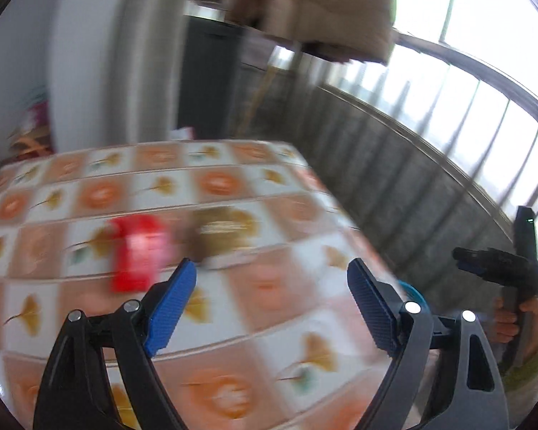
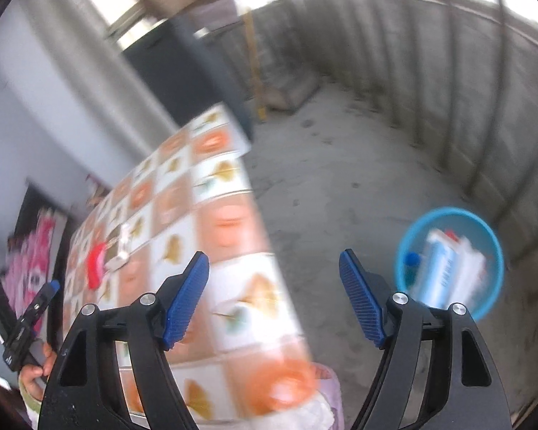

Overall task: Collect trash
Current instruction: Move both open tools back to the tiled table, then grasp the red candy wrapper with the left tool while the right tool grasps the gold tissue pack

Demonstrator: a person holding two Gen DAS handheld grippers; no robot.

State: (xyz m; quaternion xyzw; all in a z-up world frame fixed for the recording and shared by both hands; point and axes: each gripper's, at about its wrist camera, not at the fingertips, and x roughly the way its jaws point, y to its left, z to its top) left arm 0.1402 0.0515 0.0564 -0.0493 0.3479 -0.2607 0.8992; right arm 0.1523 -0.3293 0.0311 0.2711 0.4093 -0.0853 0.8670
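A red packet [image 1: 138, 252] lies on the patterned tablecloth [image 1: 233, 322], with a brown crumpled scrap [image 1: 218, 229] just right of it. My left gripper [image 1: 272, 286] hangs open above the table, nothing between its blue pads, the red packet just past its left fingertip. My right gripper [image 2: 274, 279] is open and empty, held over the table's edge and the concrete floor. A blue basket [image 2: 448, 261] on the floor to its right holds a white-and-blue carton and other trash. In the right wrist view the red packet [image 2: 97, 267] and a white scrap [image 2: 122, 247] show far left.
The table's right edge [image 2: 269, 236] drops to bare concrete floor [image 2: 340, 165]. A grey railing wall [image 2: 430, 71] curves behind. A dark cabinet [image 1: 211, 79] stands past the table. A tan jacket [image 1: 322, 7] hangs overhead. A hand [image 1: 520, 322] grips the other tool at right.
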